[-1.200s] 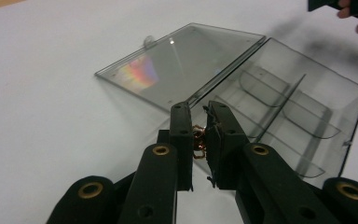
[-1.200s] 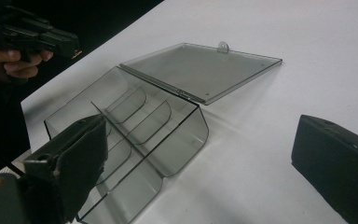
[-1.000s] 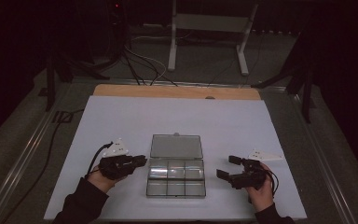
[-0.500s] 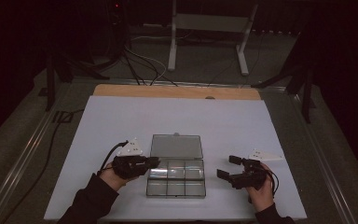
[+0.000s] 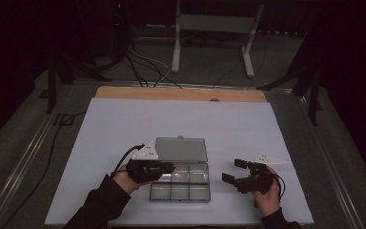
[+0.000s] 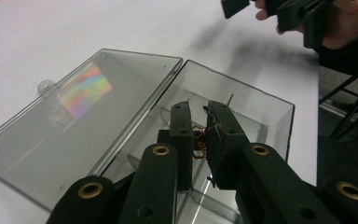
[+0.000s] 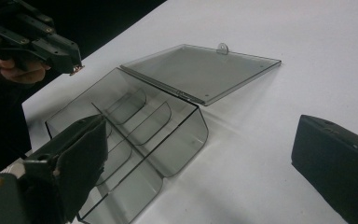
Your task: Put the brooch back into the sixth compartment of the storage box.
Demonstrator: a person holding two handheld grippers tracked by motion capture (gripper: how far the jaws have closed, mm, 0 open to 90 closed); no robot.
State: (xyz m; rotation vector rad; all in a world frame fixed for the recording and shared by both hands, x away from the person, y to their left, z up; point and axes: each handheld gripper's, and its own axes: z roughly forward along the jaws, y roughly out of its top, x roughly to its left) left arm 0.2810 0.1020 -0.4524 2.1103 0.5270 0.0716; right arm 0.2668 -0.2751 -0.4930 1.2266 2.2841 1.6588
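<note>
Your desk (image 5: 124,124) wears a white sheet, with a wooden strip at its 12 o'clock edge and a dark room beyond. The clear box (image 5: 180,182) lies open at centre. Your left gripper (image 6: 199,140), at its 9 o'clock, pinches a small copper coil (image 6: 198,142). Your right gripper (image 5: 233,171), at 3 o'clock, gapes wide.

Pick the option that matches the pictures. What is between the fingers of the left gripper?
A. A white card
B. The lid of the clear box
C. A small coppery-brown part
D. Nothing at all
C: in the left gripper view the left gripper is shut on a small coppery-brown part, held over the compartment box, whose lid lies open flat beside it.
</note>
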